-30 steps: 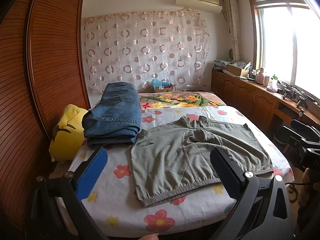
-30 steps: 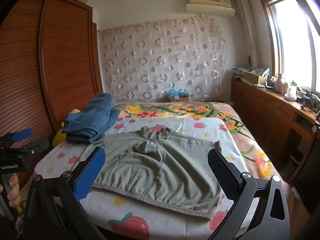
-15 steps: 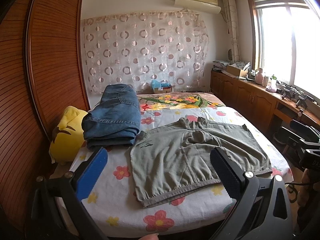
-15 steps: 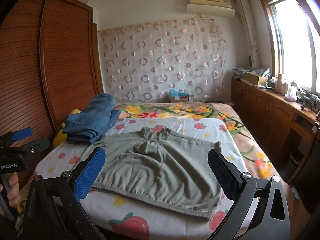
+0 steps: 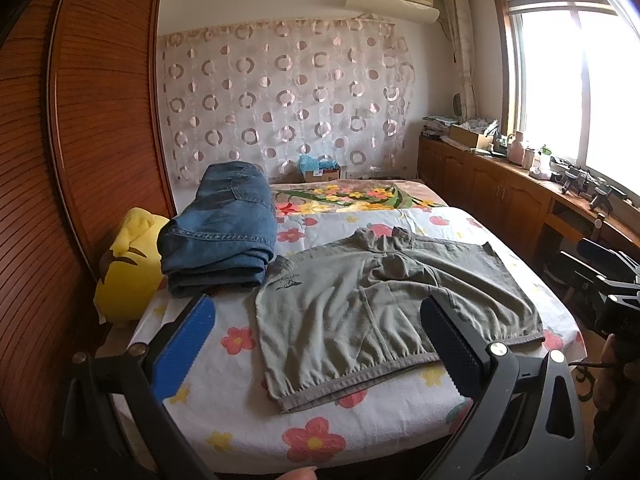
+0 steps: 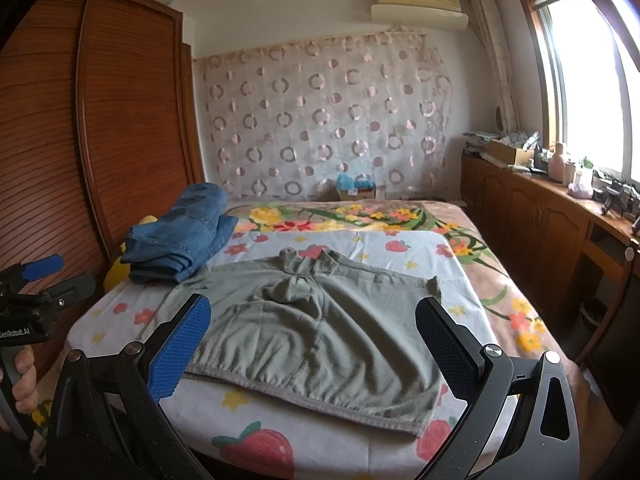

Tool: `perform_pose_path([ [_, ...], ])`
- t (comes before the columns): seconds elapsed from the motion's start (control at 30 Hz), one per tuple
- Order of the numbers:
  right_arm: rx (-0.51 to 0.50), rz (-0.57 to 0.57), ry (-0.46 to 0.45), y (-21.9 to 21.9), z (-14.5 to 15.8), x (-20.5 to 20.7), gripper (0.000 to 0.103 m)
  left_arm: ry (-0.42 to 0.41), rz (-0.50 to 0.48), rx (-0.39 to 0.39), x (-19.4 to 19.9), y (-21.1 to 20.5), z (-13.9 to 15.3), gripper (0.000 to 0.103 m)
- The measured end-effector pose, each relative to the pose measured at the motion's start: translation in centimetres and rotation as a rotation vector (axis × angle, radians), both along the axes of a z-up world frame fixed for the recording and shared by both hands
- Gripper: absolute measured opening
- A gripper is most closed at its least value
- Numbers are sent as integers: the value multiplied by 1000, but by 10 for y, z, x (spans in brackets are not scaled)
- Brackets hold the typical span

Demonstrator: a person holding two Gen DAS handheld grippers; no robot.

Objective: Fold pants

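Note:
A pair of grey-green shorts (image 5: 380,304) (image 6: 316,328) lies spread flat on the flowered bed sheet (image 5: 224,400) (image 6: 260,416), its elastic waistband toward the near edge. My left gripper (image 5: 320,344) hovers open above the near left part of the bed, short of the shorts, with nothing between its fingers. Over the near edge, my right gripper (image 6: 312,348) is also open and holds nothing. In the right wrist view the left gripper (image 6: 36,280) shows at the far left, in a hand. The right gripper's body (image 5: 608,280) shows at the right edge of the left wrist view.
A folded stack of blue jeans (image 5: 224,232) (image 6: 180,236) sits at the bed's left, beside a yellow plush toy (image 5: 128,264). A wooden wardrobe (image 5: 92,128) stands on the left and a long cabinet (image 6: 540,216) with clutter runs under the window on the right.
Both views have shifted only slightly. The shorts, the jeans and both open grippers stay as they were.

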State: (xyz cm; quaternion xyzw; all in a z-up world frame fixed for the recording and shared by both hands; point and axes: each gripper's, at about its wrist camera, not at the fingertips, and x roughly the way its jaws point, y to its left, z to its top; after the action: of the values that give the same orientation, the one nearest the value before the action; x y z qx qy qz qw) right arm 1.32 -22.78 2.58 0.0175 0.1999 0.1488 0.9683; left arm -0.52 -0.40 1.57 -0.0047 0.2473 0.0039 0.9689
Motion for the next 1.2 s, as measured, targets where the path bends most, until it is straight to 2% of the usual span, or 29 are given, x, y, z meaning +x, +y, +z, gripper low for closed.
perform_pose_path([
  [0.33, -14, -15, 38, -8, -12, 11, 103, 51, -23, -21, 15, -1, -30, 103],
  [1.2, -67, -20, 130, -38, -58, 42, 103, 172, -82, -42, 39, -5, -83, 103],
])
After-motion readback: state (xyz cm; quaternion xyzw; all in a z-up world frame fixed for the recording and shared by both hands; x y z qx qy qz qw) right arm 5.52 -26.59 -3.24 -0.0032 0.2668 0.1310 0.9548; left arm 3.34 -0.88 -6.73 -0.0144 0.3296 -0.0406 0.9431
